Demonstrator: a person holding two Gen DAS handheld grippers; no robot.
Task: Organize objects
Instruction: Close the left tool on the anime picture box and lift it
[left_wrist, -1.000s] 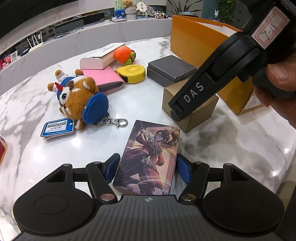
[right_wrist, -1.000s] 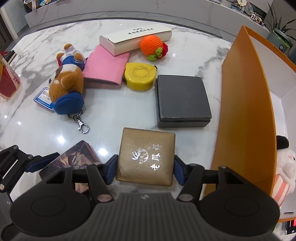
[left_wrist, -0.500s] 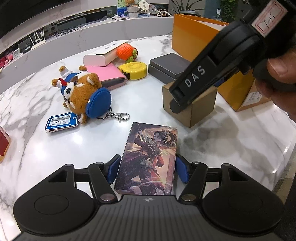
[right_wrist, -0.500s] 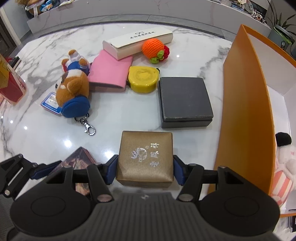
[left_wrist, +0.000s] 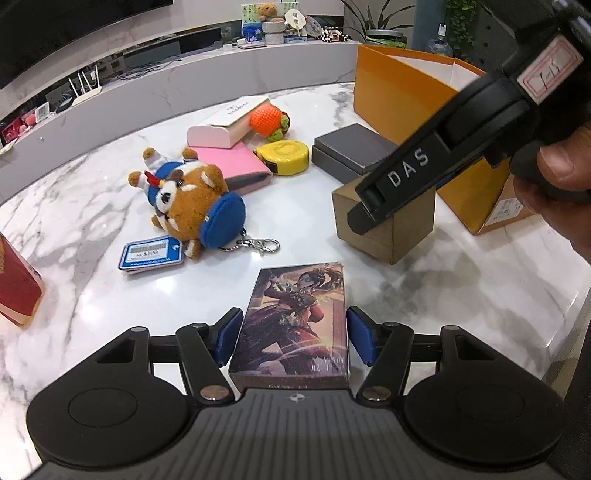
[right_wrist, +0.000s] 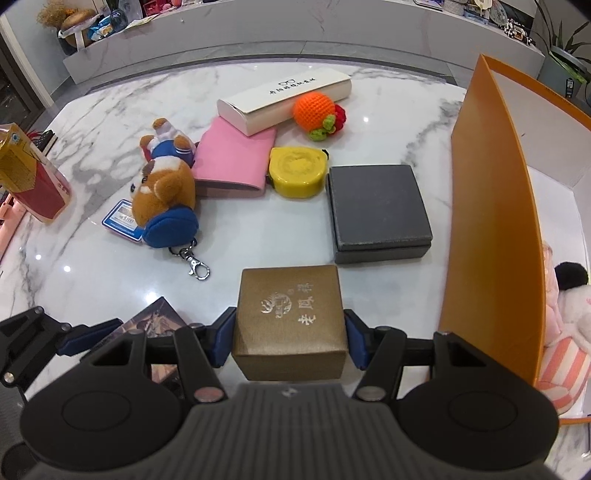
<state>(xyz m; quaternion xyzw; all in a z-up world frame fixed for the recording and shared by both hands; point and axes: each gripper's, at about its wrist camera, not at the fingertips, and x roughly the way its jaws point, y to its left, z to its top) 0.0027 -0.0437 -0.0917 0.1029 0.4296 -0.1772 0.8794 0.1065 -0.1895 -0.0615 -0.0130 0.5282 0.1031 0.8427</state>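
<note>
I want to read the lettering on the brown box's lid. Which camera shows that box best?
The right wrist view: the brown box faces the lens, lid and lettering plain. The left wrist view shows only its sides, the right gripper's body covering its top.

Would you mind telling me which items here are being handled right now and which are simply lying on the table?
In hand:
- illustrated card box, between the closing left gripper pads
- brown gift box, gripped by the right gripper
- orange box, the likely destination

Lying about:
- plush keychain
- pink pouch
- yellow tape measure
- grey box
- crocheted orange
</note>
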